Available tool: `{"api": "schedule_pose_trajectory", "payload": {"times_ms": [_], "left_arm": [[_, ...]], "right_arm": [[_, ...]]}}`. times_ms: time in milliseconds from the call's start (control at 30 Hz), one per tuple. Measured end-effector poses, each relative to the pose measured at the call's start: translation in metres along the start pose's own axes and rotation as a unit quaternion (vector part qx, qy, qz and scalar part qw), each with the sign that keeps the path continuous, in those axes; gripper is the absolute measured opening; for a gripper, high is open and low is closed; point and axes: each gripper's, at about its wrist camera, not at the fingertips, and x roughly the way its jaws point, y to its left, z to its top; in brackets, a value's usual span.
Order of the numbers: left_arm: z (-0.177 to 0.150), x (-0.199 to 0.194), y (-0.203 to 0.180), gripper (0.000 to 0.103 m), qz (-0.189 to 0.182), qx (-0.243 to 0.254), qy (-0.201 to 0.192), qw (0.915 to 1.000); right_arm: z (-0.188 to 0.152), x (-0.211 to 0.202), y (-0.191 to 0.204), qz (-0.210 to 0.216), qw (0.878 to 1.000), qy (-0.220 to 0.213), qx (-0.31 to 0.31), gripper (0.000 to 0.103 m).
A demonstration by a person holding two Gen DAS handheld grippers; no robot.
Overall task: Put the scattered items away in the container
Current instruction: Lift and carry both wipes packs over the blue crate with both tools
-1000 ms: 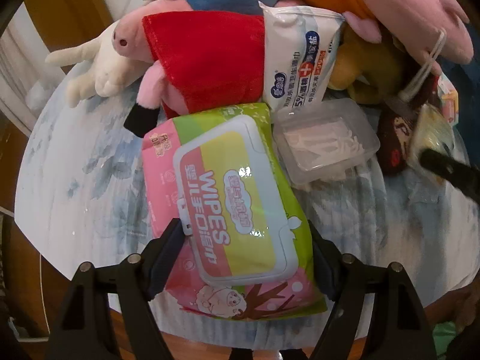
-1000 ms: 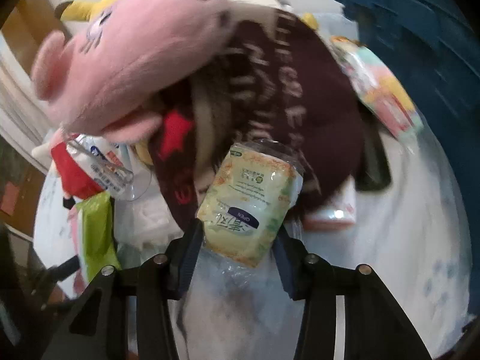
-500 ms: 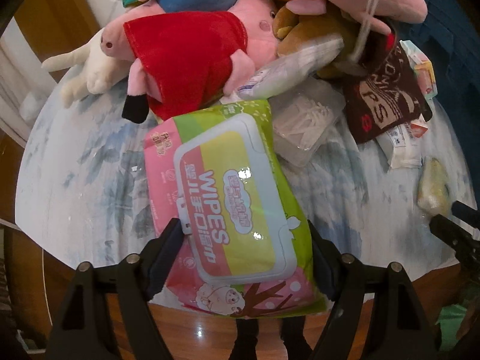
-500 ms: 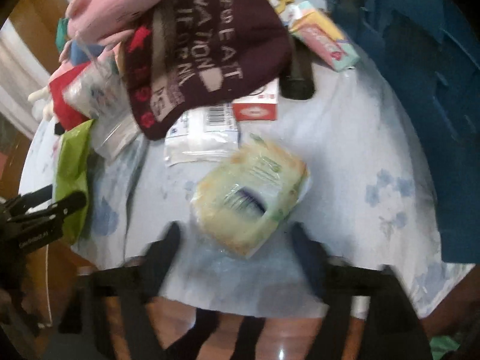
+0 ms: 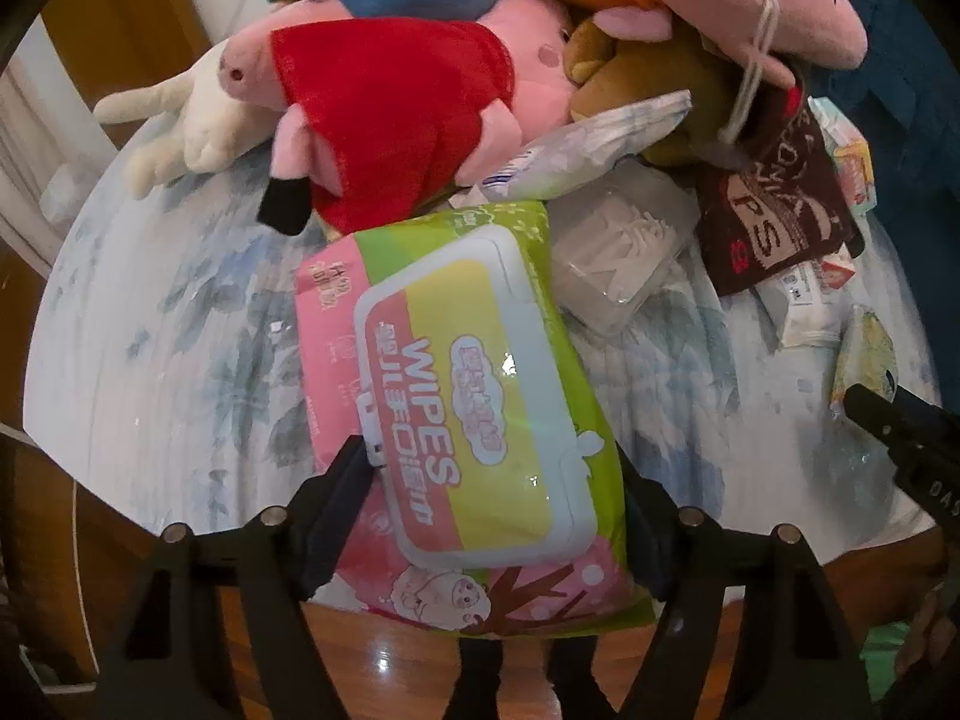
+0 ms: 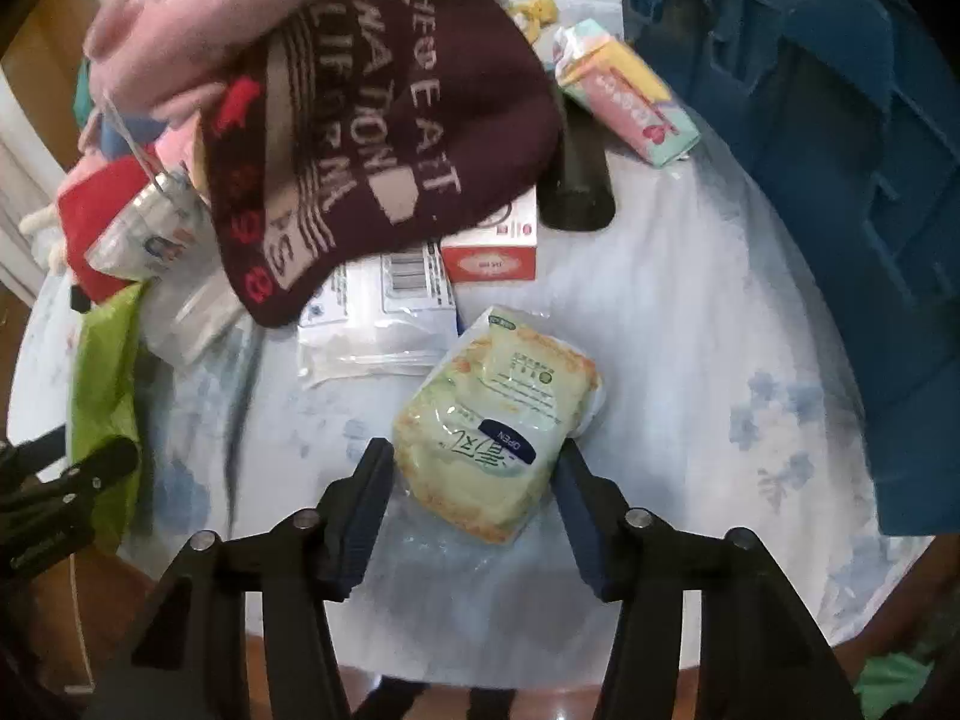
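Note:
My left gripper (image 5: 489, 456) is shut on a big pink-and-green wipes pack (image 5: 456, 372), with its pads pressed into the pack's long sides and its jaws squeezing in. The pack's near end hangs past the table edge. In the right wrist view, a small yellow-green wipes pack (image 6: 498, 414) lies on the tablecloth. My right gripper (image 6: 474, 462) is closing on it, and its pads touch both sides. The blue crate (image 6: 840, 180) stands at the right.
A pile fills the back of the round table (image 5: 168, 330): plush toys (image 5: 384, 102), a maroon knit hat (image 6: 384, 138), a clear box of picks (image 5: 618, 252), a white pouch (image 6: 378, 324), a red-and-white box (image 6: 492, 252) and a pastel carton (image 6: 624, 96). Wooden floor shows past the near edge.
The right gripper let the small pack drop onto the cloth near the front edge, opened wide, and now its jaws have come in around it. The left gripper keeps its hold.

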Motion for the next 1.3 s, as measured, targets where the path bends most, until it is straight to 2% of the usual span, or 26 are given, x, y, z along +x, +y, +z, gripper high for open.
{"api": "schedule_pose_trajectory", "payload": {"times_ms": [167,200,333,567,733,1033,1167,1300], "left_arm": [[0.0,-0.034,0.021,0.074,-0.007,-0.004,-0.03,0.9995],[0.01,-0.041,0.024,0.074,-0.009,-0.005,-0.037,0.9993],[0.015,-0.069,0.023,0.074,-0.01,-0.002,-0.075,0.9972],[0.031,-0.13,0.024,0.074,-0.004,0.004,-0.134,0.9909],[0.042,-0.164,0.027,0.074,-0.007,0.013,-0.173,0.9848],[0.071,-0.212,0.017,0.074,-0.033,0.056,-0.236,0.9695],[0.092,-0.231,-0.006,0.074,-0.067,0.091,-0.259,0.9593],[0.112,-0.248,-0.047,0.074,-0.097,0.125,-0.275,0.9483]], "right_arm": [[0.002,-0.028,0.01,0.018,0.999,-0.025,-0.013,0.051],[0.006,-0.032,0.015,0.025,0.999,-0.03,-0.016,0.051],[0.014,-0.064,0.017,0.052,0.996,-0.056,-0.037,0.051],[0.04,-0.12,0.038,0.086,0.986,-0.118,-0.081,0.051],[0.055,-0.156,0.059,0.095,0.978,-0.159,-0.1,0.051],[0.074,-0.215,0.07,0.068,0.966,-0.23,-0.098,0.051],[0.083,-0.249,0.05,0.043,0.962,-0.261,-0.071,0.051],[0.091,-0.293,0.013,0.008,0.955,-0.294,-0.041,0.051]]}}
